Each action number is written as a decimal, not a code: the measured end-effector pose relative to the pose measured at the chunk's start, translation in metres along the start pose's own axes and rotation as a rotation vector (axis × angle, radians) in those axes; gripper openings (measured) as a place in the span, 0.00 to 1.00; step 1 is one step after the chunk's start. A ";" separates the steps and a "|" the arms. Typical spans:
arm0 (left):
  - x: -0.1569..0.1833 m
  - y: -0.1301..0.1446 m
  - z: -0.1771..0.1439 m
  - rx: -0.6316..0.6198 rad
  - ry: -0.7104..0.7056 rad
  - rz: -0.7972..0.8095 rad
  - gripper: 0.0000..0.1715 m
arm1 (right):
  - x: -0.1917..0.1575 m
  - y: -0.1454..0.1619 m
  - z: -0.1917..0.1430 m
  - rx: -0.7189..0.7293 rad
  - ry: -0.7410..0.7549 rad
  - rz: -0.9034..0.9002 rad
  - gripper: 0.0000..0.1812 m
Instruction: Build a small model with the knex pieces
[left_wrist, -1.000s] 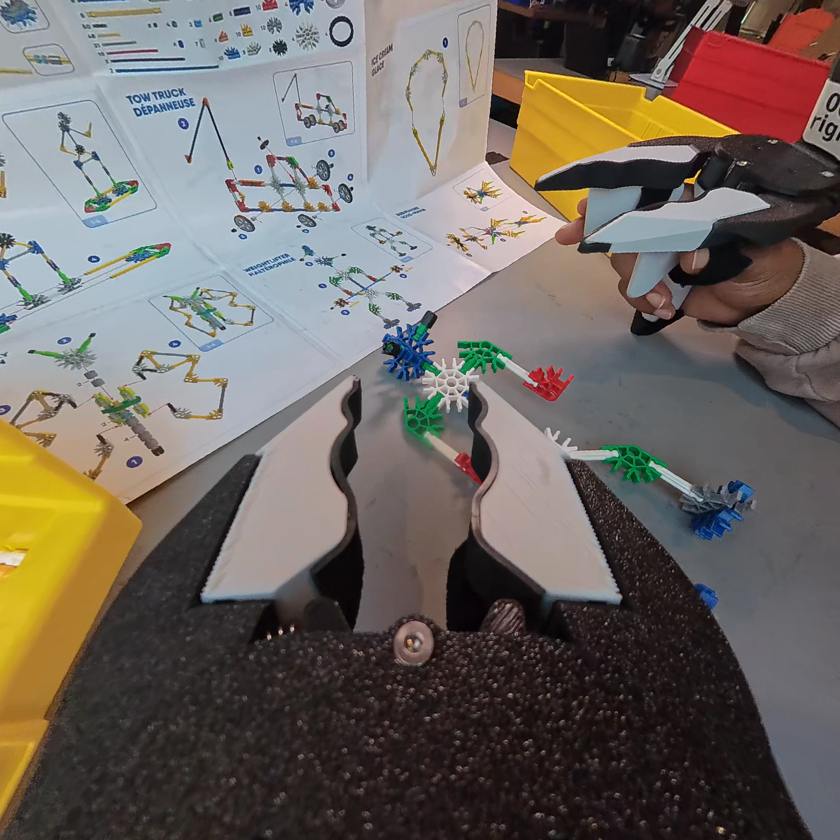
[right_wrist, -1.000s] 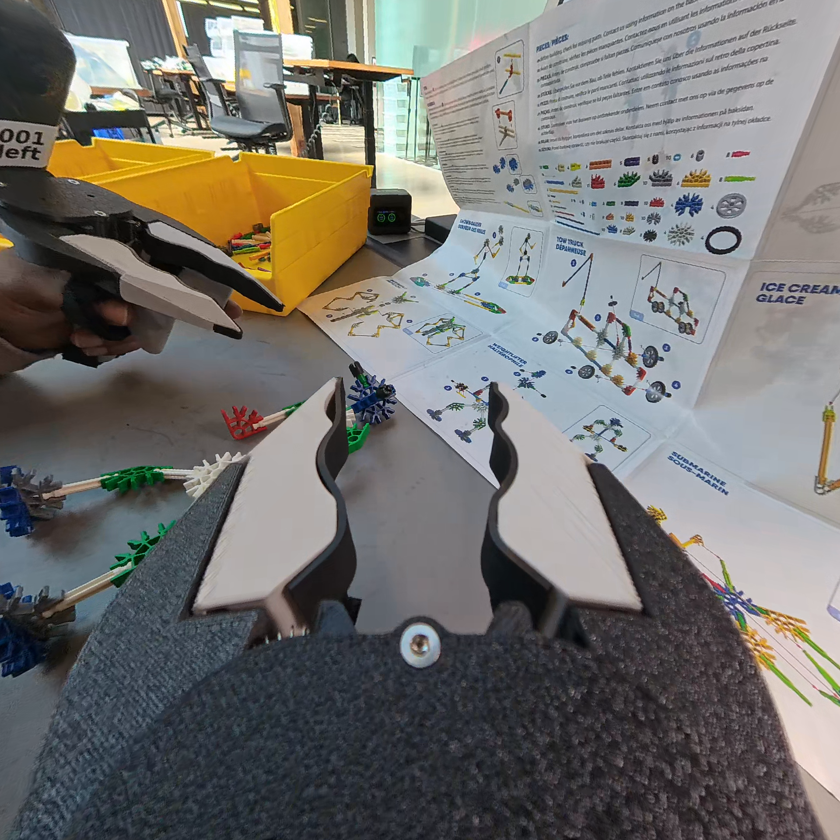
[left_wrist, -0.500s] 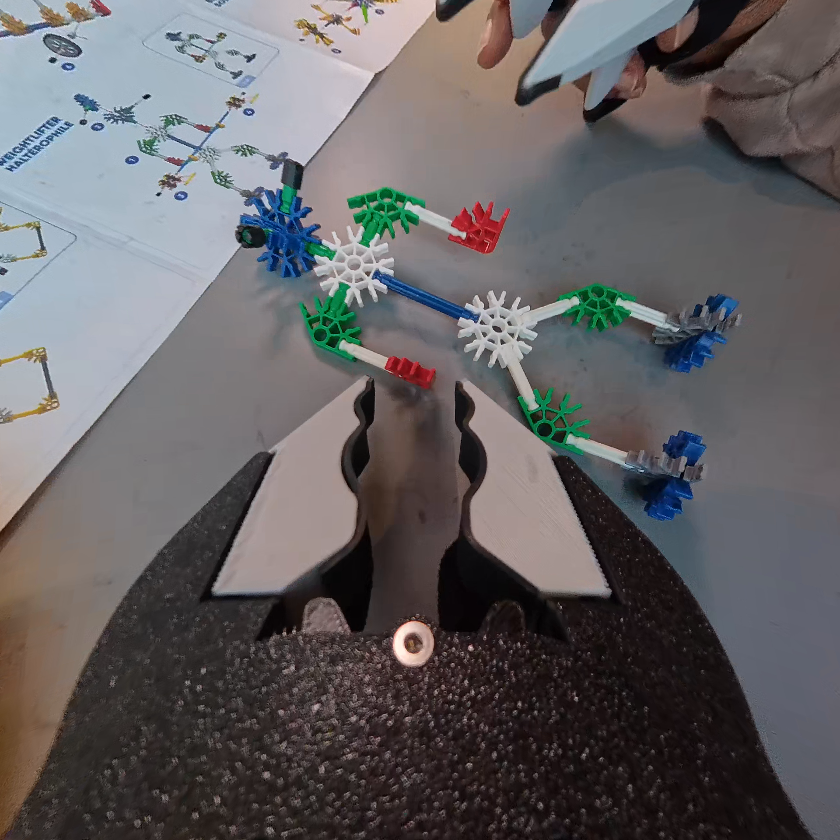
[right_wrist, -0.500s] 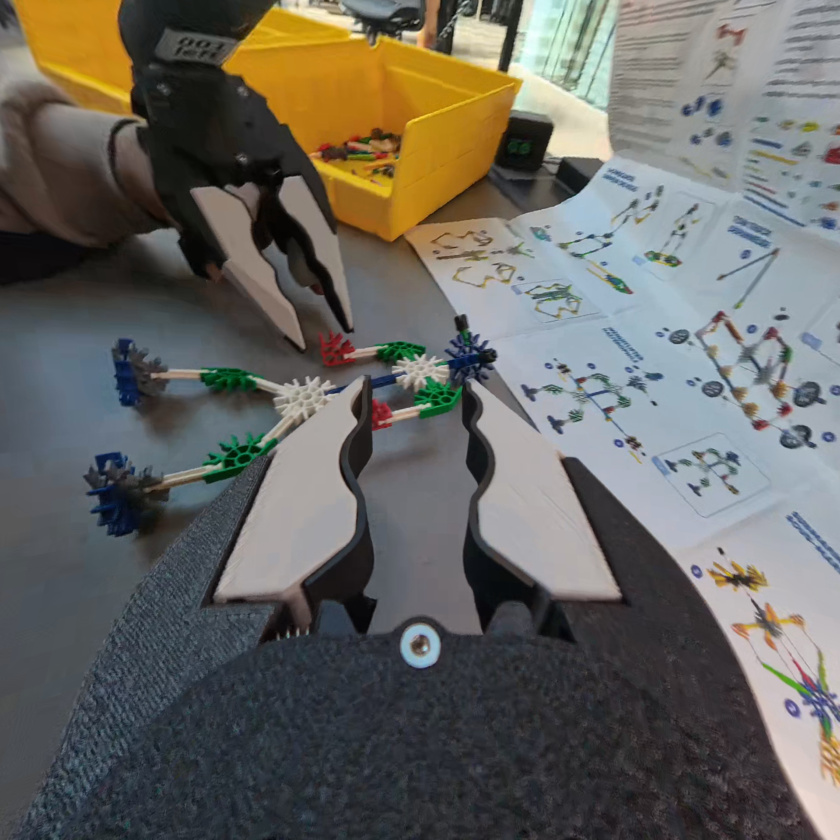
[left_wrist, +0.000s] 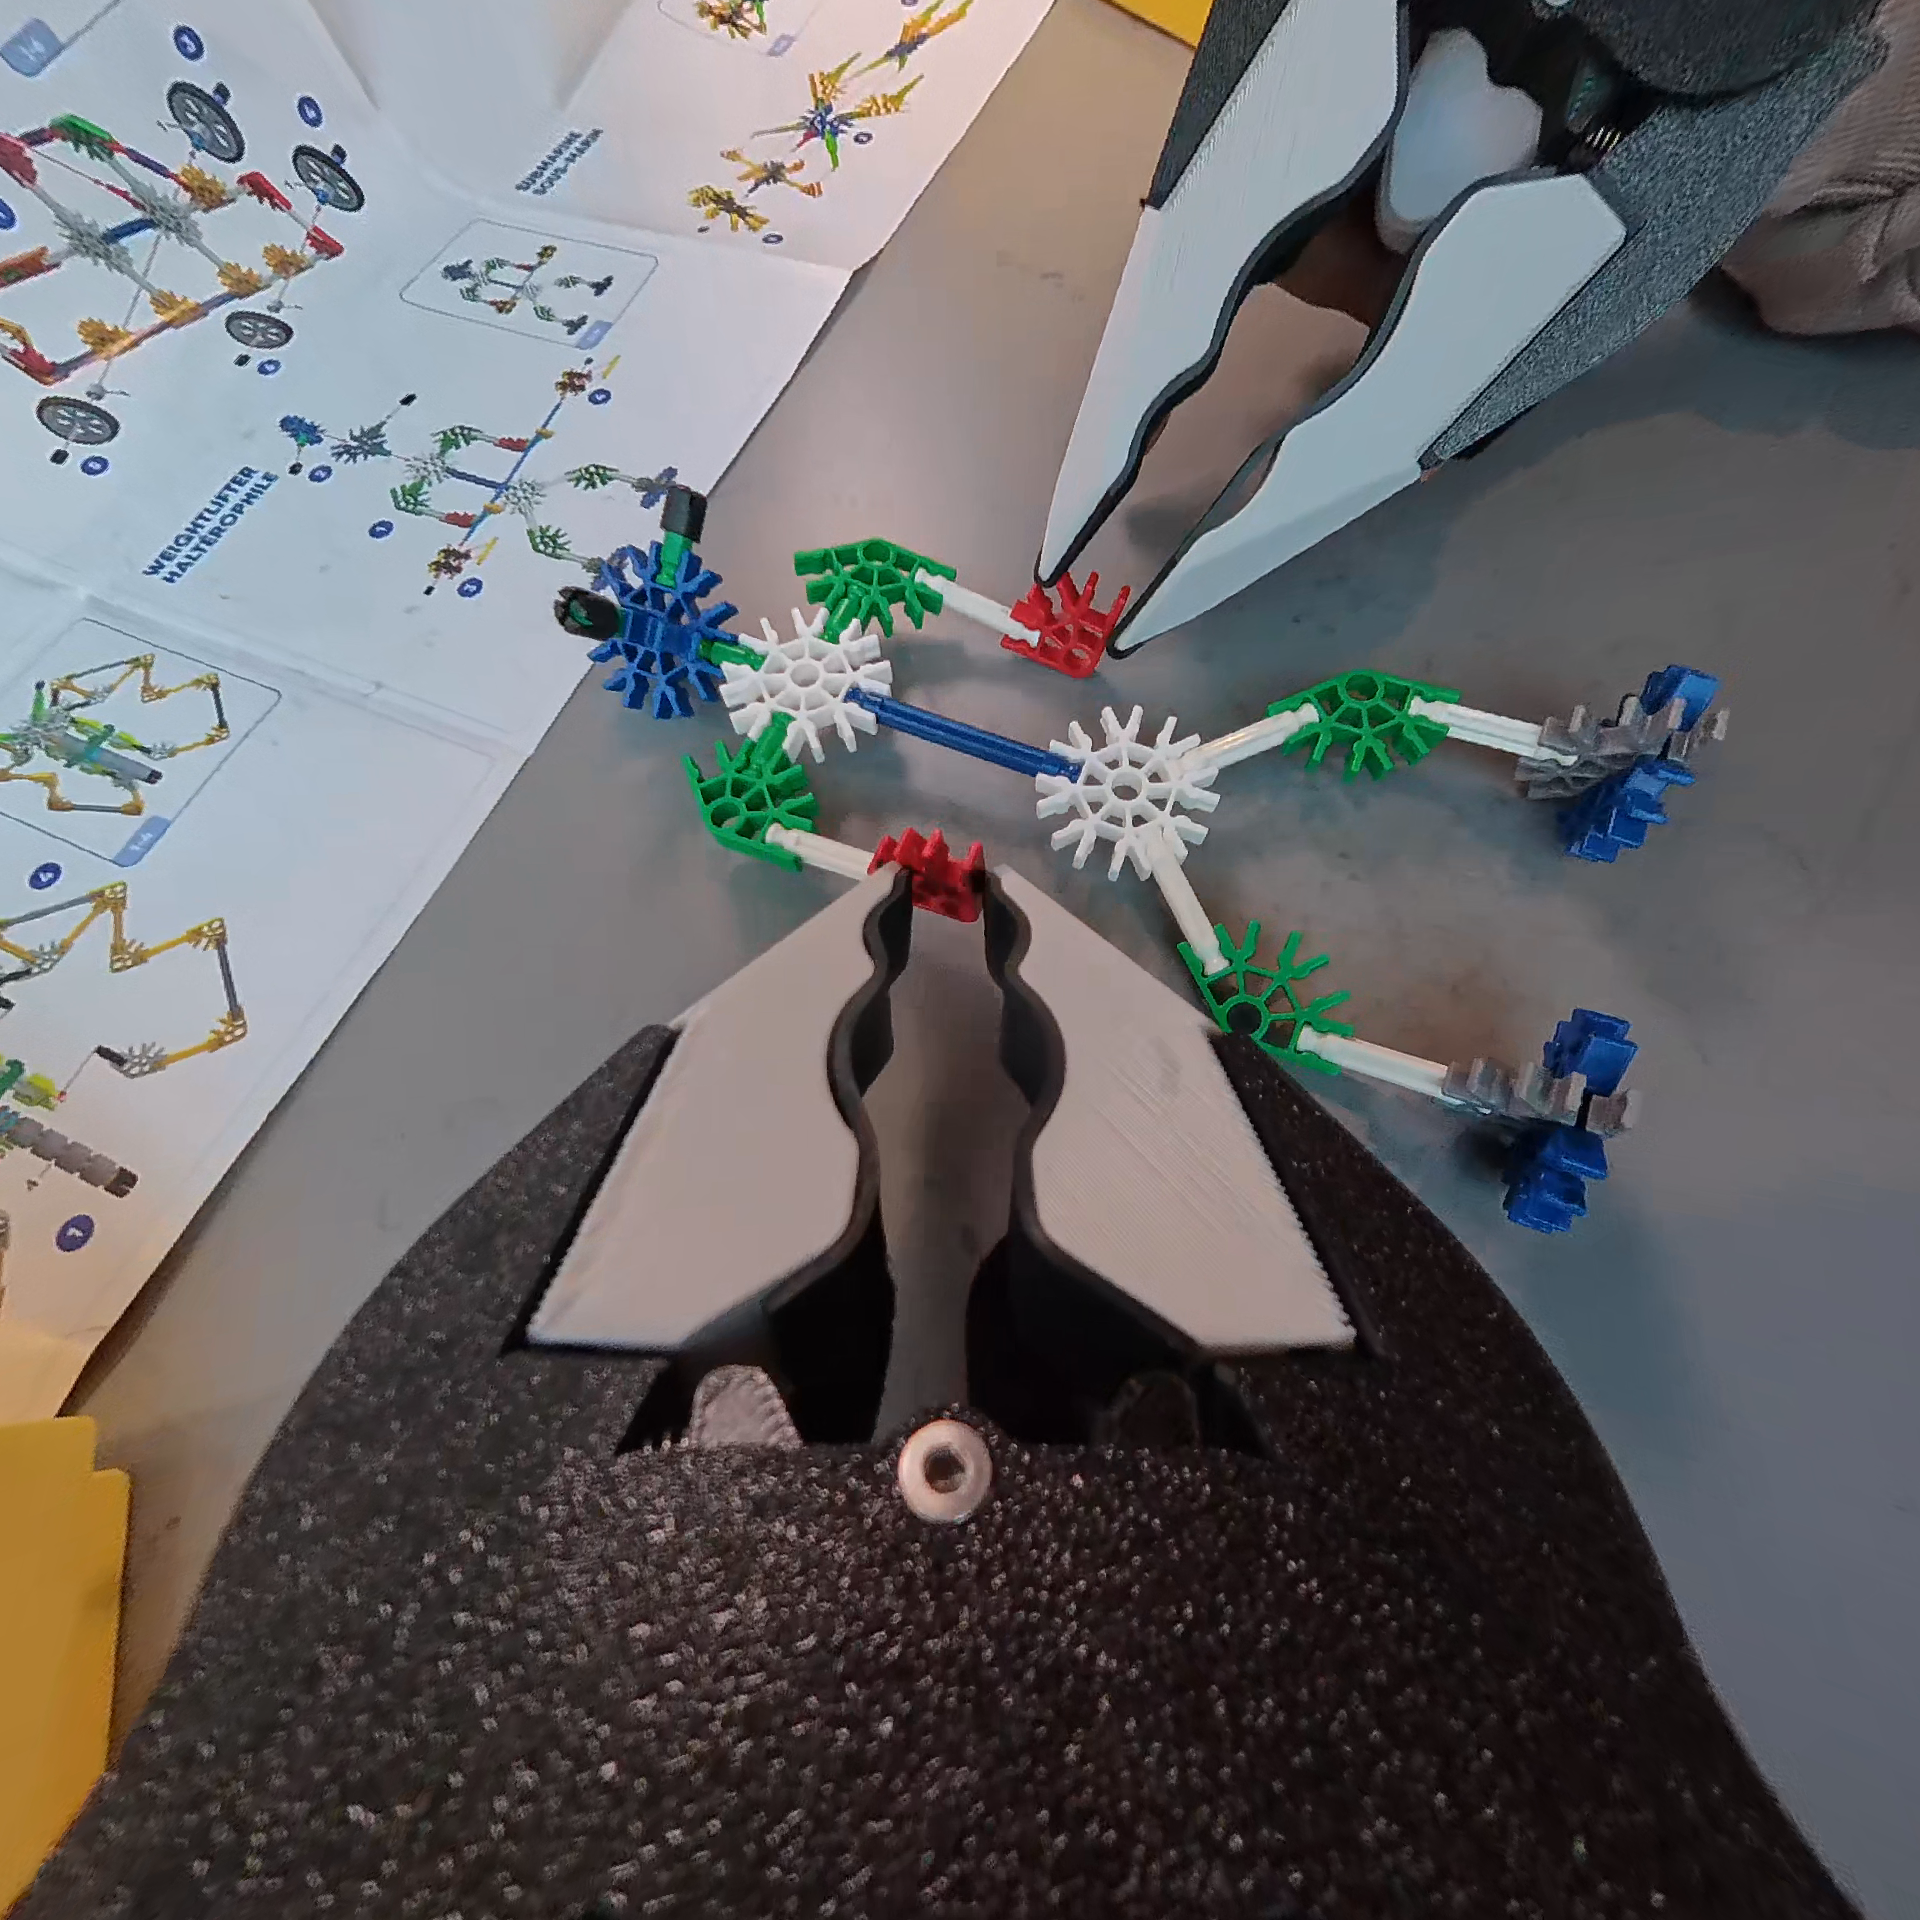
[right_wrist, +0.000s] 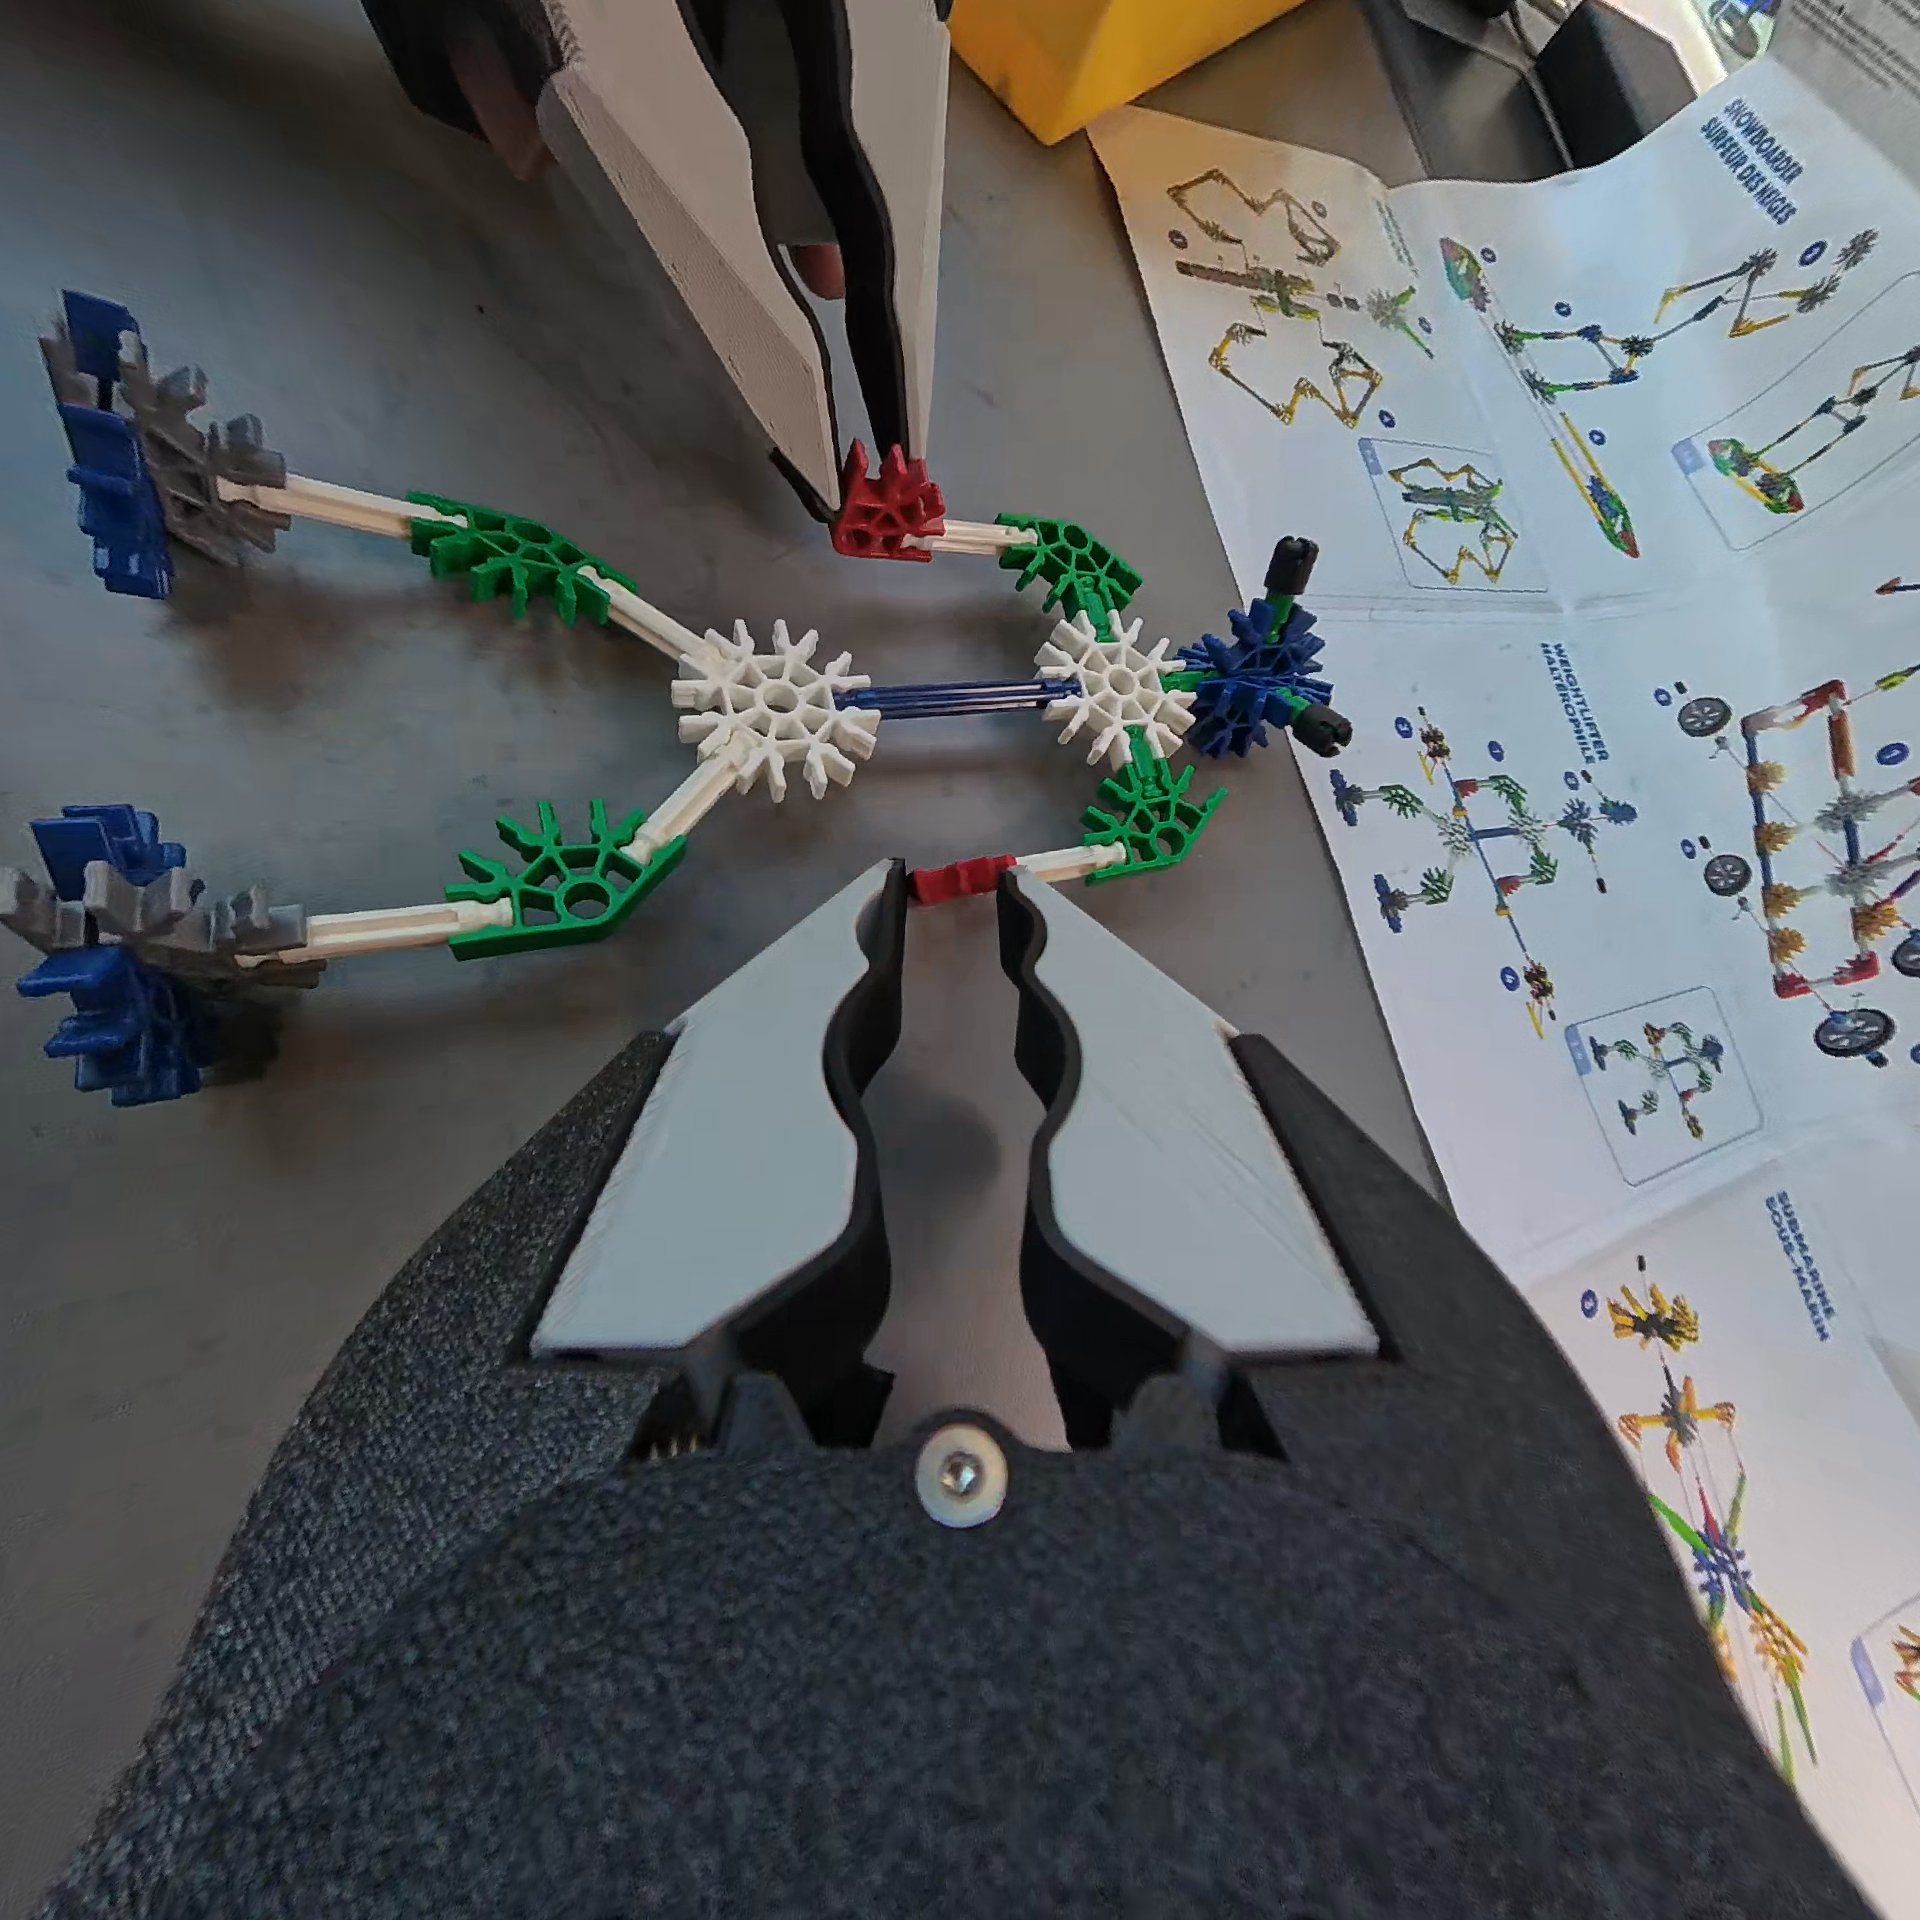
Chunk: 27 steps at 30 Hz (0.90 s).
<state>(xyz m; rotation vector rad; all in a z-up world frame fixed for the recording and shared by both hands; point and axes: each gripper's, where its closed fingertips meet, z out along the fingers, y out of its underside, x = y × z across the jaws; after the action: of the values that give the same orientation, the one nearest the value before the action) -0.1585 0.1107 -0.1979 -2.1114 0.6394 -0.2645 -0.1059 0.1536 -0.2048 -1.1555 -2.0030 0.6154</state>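
A rod-and-connector toy figure lies flat on the grey table, with white snowflake hubs (left_wrist: 1127, 790) (right_wrist: 774, 707) joined by a blue rod (left_wrist: 966, 732), green elbows, and blue-and-grey ends. My left gripper (left_wrist: 935, 883) is closed to a narrow gap with its tips pinching the near red end connector (left_wrist: 928, 862). It shows from the front in the right wrist view (right_wrist: 873, 488). My right gripper (right_wrist: 956, 878) pinches the other red end connector (right_wrist: 961, 881). In the left wrist view it (left_wrist: 1081, 618) comes down from the upper right onto that piece (left_wrist: 1065, 629).
A white folded instruction sheet (left_wrist: 312, 623) (right_wrist: 1558, 727) lies beside the figure's blue head end. A yellow bin corner (left_wrist: 52, 1558) sits at my left, and another bin corner (right_wrist: 1091, 52) lies behind the left gripper. Bare grey table (left_wrist: 1558, 1455) surrounds the figure's legs. My right fingertips sit around 8 cm from my left ones. Both grippers' tips are roughly 4 cm from the blue rod (left_wrist: 966, 732). The right camera catches it too, in the right wrist view (right_wrist: 956, 704).
Both grippers tipped down and moved in onto the figure. Their jaws narrowed, and each now has a red end connector between its tips. The figure lies in the same place.
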 end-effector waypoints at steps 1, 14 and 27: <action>0.000 0.001 0.001 -0.005 -0.001 0.003 0.07 | 0.000 0.000 0.000 0.003 -0.001 0.004 0.08; -0.004 0.001 0.001 -0.016 -0.068 0.087 0.05 | 0.003 -0.011 -0.009 0.088 -0.059 0.139 0.09; -0.007 -0.020 -0.014 0.150 0.025 -0.124 0.13 | 0.014 -0.019 -0.022 0.182 -0.088 0.247 0.15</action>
<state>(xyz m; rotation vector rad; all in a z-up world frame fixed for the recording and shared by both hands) -0.1632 0.1148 -0.1731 -2.0086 0.4889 -0.3962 -0.1032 0.1581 -0.1730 -1.2915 -1.8455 0.9679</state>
